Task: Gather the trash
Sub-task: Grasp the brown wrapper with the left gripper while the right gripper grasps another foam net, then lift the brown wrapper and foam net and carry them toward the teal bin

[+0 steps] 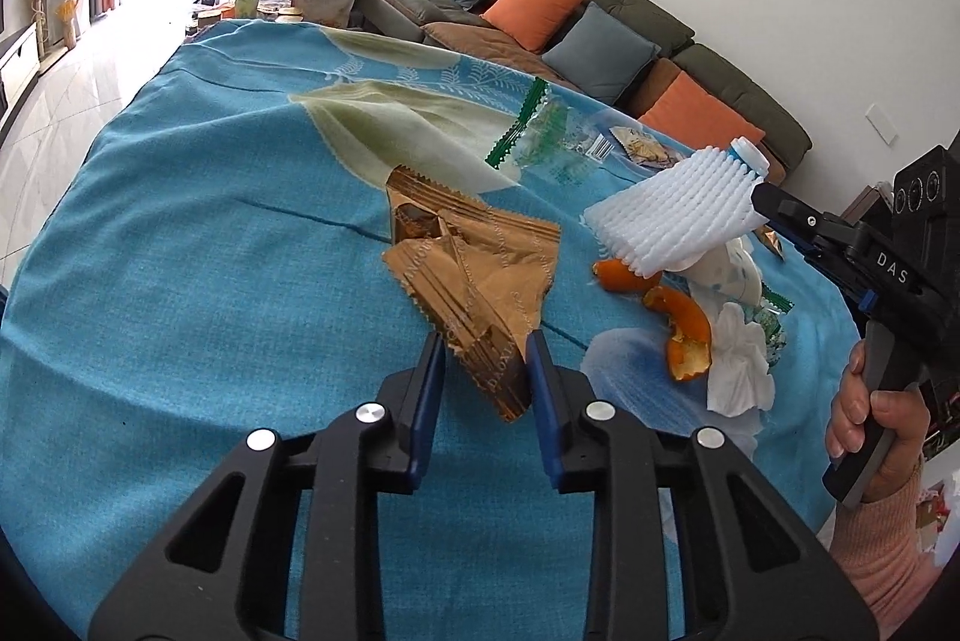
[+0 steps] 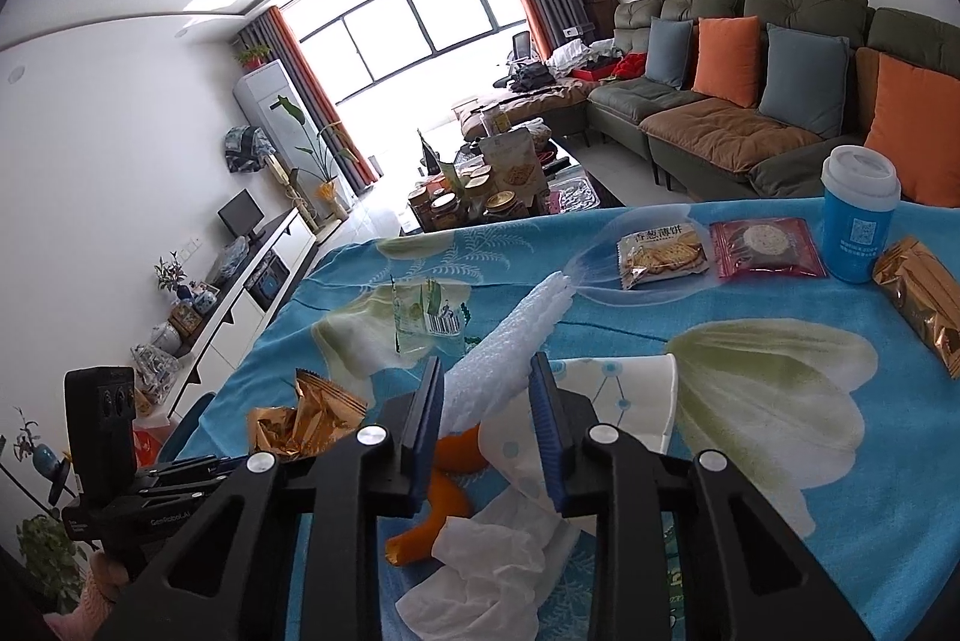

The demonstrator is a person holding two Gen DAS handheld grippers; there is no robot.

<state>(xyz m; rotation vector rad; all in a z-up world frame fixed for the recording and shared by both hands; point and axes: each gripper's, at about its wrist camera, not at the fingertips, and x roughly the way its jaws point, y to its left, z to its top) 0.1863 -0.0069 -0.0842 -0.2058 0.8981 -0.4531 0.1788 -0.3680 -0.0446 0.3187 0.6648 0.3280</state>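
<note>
Your left gripper has its fingers closed narrowly on the near corner of a crumpled gold wrapper, which sits near the middle of the table; your right gripper is clamped on a white foam net, lifted clear of the cloth above a small pile near the table's right edge; that pile holds orange peel, a tissue and a tipped paper cup. To do this well, I'd judge you should keep both squeezes firm, since both pieces are light and slippery; lift the wrapper straight up so it does not drag; no bin shows in either view. Toward the far right corner lie a cracker pack, a red packet and a blue cup; a clear green-edged bag lies beyond the wrapper.
</note>
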